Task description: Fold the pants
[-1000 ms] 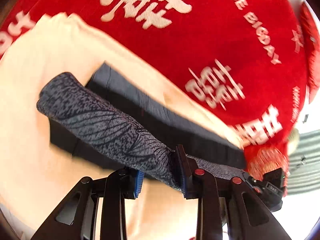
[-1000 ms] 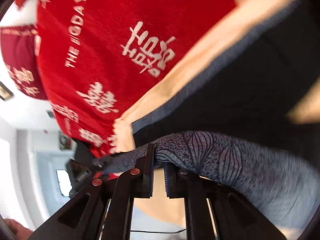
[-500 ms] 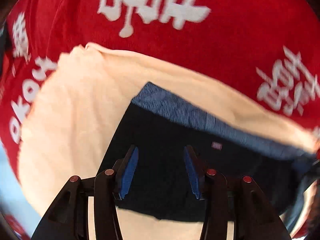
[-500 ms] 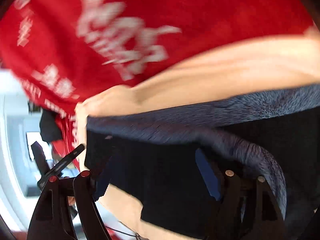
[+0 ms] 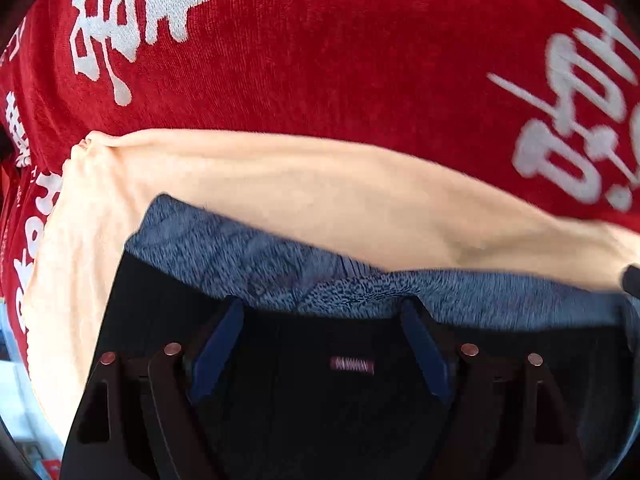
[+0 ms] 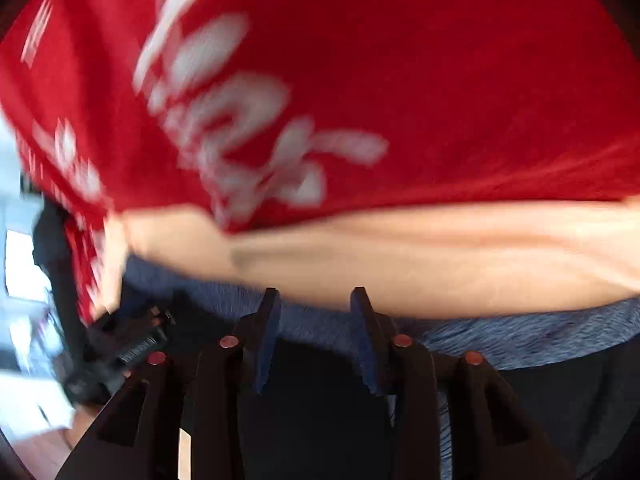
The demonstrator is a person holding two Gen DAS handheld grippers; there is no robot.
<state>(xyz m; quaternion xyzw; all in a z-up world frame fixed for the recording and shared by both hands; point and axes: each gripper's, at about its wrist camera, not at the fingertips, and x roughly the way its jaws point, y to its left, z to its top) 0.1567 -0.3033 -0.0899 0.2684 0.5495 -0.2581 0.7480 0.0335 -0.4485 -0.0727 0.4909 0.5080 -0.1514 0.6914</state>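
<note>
Red cloth (image 5: 340,60) with white characters covers the surface, a cream cloth (image 5: 280,192) lying on it. On that cream cloth lie the folded pants (image 5: 248,256), long axis running left to right. Left gripper (image 5: 322,318) has just been opening, jaws apart above the dark fabric, clamping nothing. Seen from the right wrist, the pants (image 6: 520,332) again stretch sideways; right gripper (image 6: 314,304) has just been closing, jaws apart astride the blue edge, pinching nothing.

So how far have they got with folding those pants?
One fold looks done: the pants lie doubled on the cream cloth, the blue patterned layer showing along the far edge. Both the left gripper and the right gripper stand open over them, holding nothing. Possibly another fold remains.
</note>
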